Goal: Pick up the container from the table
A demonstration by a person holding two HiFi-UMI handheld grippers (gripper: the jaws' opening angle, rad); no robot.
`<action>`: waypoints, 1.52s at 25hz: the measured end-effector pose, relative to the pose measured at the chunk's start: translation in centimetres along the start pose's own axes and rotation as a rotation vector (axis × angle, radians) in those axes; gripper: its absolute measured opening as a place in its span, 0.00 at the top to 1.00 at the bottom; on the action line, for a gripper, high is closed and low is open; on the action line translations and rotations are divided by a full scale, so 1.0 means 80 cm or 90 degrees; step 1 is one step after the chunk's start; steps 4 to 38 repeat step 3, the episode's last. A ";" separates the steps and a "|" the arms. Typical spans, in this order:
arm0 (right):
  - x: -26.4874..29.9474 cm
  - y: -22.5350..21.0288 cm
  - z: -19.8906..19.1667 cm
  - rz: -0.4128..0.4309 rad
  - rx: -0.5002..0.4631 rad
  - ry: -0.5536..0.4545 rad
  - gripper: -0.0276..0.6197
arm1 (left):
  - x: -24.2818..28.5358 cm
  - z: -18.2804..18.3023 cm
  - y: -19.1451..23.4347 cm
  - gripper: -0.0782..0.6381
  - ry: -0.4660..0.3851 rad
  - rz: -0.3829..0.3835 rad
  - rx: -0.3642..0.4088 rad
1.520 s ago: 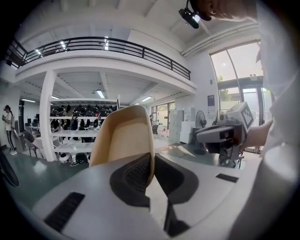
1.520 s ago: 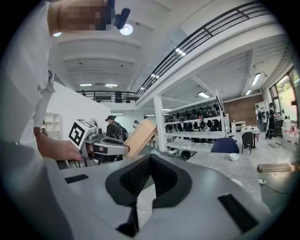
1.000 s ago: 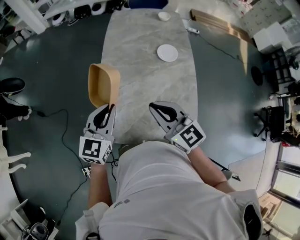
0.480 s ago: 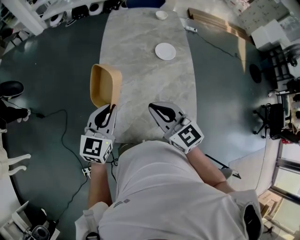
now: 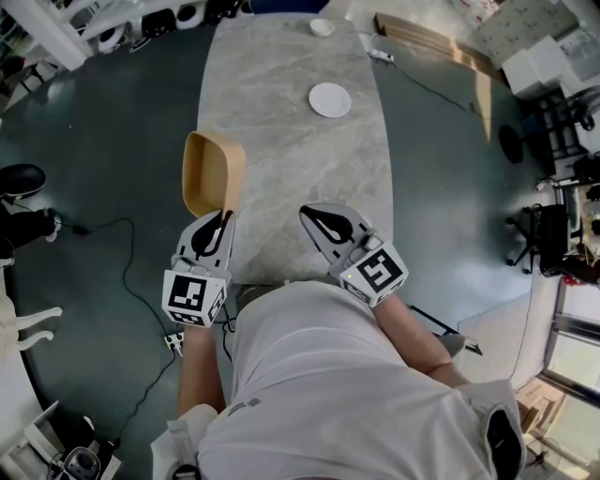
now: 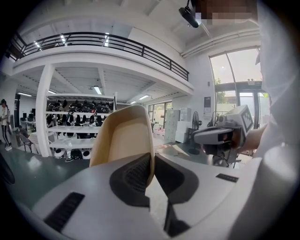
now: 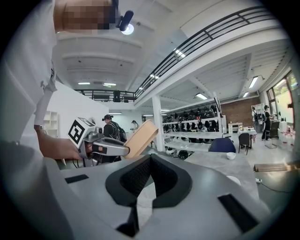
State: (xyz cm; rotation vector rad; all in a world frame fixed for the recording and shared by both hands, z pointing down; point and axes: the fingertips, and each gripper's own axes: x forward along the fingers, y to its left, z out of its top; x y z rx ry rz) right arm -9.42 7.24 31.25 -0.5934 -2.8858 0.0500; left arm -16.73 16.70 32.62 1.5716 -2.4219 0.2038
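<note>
My left tongs [image 5: 219,217] were pinching the near wall of the container [image 5: 212,174], with that thin wall caught between the two dark pads. In the left gripper view the container [image 6: 124,136] rose straight up from the tongs [image 6: 152,161], standing on its edge rather than lying flat.

It was a rounded, oblong tub of a pale tan colour, with a thin rim, soft corners and a smooth matt surface. Its open side faced the left of that frame and showed only its own bare tan inside.

In the head view it sat left of centre. It was held over the left edge of the grey marbled worktop [image 5: 281,122], partly over the stone and partly over the dark floor [image 5: 112,141]. In the right gripper view the container [image 7: 143,135] stuck up at a slant from the tip of the left tongs, clear of the worktop.

My right tongs [image 5: 314,217] were over the near end of the worktop, at lower centre of the head view and well apart from the container. Their pads were pressed together with nothing between them, as the right gripper view [image 7: 149,161] showed.

Farther up the worktop lay a white plate [image 5: 330,99]. At the top edge of the frame stood a small white bowl [image 5: 322,27], too small for me to tell its contents.
</note>
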 end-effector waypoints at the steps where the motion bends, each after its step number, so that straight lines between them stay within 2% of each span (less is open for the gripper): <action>1: -0.001 0.000 0.000 0.000 0.001 0.001 0.95 | 0.000 0.000 -0.001 0.86 0.001 0.001 0.000; 38: -0.002 -0.001 -0.001 0.000 0.002 0.002 0.95 | 0.001 0.000 -0.001 0.86 0.003 0.002 -0.001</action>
